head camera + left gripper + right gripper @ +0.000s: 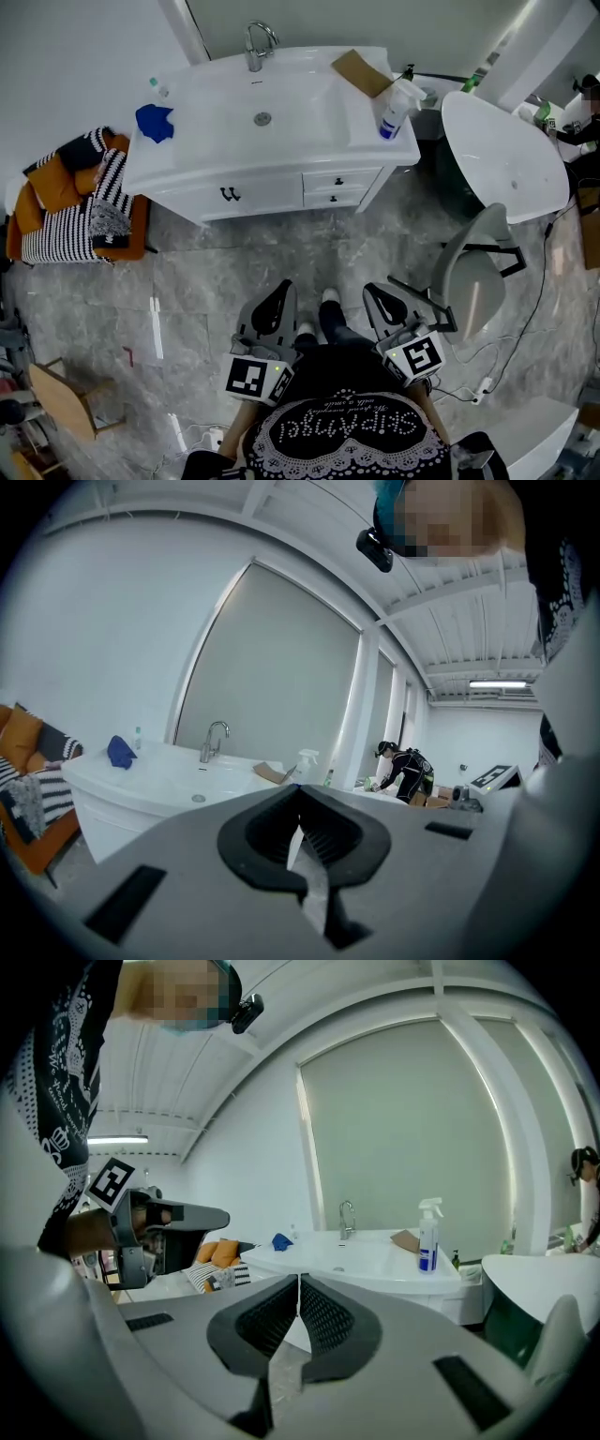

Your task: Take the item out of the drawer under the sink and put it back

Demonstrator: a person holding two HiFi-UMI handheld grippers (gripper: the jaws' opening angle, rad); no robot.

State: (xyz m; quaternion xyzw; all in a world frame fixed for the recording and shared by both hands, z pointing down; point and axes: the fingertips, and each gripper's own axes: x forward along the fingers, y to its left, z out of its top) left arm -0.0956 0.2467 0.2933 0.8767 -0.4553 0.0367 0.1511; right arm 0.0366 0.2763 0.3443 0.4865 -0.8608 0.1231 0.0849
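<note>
The white sink vanity (192,155) stands across the floor ahead of me. Under its right half are two small drawers, an upper drawer (340,180) and a lower drawer (334,198), both closed; no item from inside shows. My left gripper (279,286) and right gripper (375,290) are held low in front of my body, well short of the vanity, pointing toward it. Both are shut with nothing between the jaws. The left gripper view shows its tips (300,789) meeting below the basin. In the right gripper view the tips (299,1279) touch too.
On the vanity top lie a blue cloth (155,122), a spray bottle (392,112) and a cardboard piece (361,72) by the faucet (258,45). A white bathtub (502,150) and a grey chair (473,272) stand at right. An orange sofa with striped cushions (80,202) stands at left.
</note>
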